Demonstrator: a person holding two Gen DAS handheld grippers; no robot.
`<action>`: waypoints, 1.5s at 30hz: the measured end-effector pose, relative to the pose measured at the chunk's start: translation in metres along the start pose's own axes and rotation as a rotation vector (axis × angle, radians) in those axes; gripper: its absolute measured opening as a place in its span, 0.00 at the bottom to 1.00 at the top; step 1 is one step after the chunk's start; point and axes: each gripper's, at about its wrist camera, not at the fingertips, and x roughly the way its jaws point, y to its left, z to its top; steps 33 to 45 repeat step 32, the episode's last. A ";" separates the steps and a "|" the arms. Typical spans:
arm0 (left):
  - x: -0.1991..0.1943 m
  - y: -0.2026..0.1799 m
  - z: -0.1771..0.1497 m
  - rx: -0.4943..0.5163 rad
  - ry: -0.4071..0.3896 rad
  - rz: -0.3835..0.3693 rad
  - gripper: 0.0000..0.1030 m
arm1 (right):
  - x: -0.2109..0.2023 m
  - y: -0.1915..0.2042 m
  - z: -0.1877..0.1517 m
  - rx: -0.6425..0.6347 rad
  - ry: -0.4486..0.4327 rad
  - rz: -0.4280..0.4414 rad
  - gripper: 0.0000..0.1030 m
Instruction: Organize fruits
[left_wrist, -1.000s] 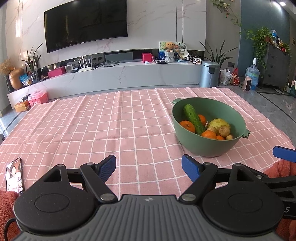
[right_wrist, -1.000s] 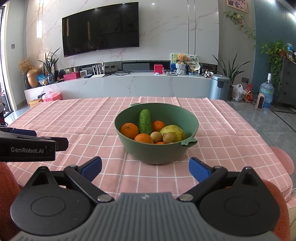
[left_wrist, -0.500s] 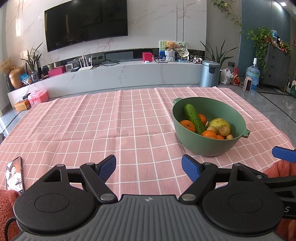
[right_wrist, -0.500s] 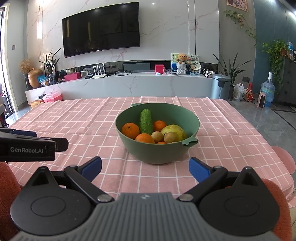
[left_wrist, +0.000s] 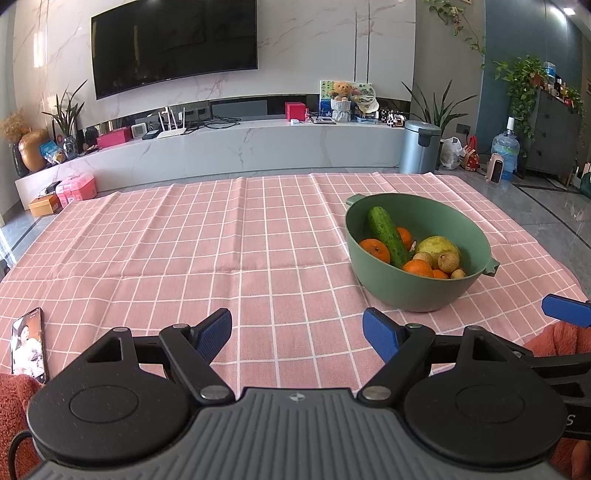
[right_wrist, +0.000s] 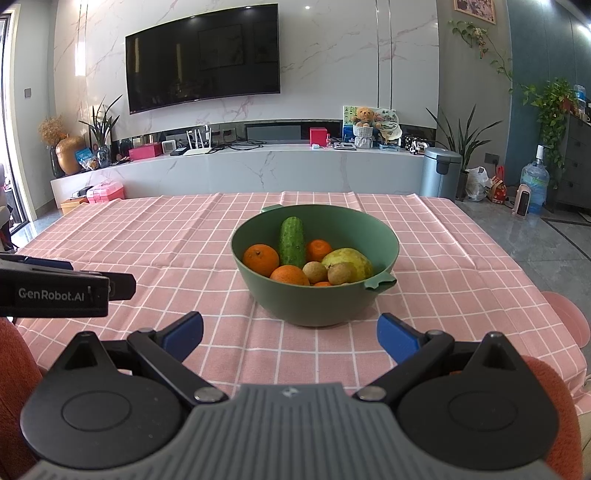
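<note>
Left wrist view — left gripper (left_wrist: 297, 330) fingers spread wide, nothing between them, low over the bench (left_wrist: 184, 258) with its pink checked cloth. Green bowl (left_wrist: 419, 254) sits ahead and to the right of the fingers, well apart. Inside the bowl: cucumber (left_wrist: 386, 230) leaning on the far-left wall, oranges (left_wrist: 375, 250) around it, a yellow-green pear (left_wrist: 441, 245) at the right, small brown fruits just in front of the pear. A phone (left_wrist: 28, 347) lies far left of the bowl at the cloth's near edge. Only a blue fingertip of the other gripper shows at the right edge.

Right wrist view — right gripper (right_wrist: 290, 338) fingers also spread, empty, lined up just short of the bowl (right_wrist: 316, 258), which is dead ahead.

Step, as a judgement: all fruit lies in the bowl, none on the cloth. That fits either sorting out of the bowl still to come or a gather-in already finished — can't settle which. No sorting target in view.

Hard to make out: the small brown fruits' kind, whatever lies under the top layer, and the bowl's near-side contents behind its rim.
</note>
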 end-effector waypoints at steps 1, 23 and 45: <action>0.000 0.000 0.000 0.000 0.001 0.000 0.92 | 0.000 0.000 0.000 0.000 0.000 0.000 0.94; -0.002 0.002 0.001 -0.014 0.005 0.004 0.92 | 0.000 0.000 0.000 0.000 0.001 0.001 0.94; -0.001 0.004 0.002 -0.024 0.015 0.002 0.92 | 0.002 0.003 -0.003 -0.005 0.005 0.001 0.94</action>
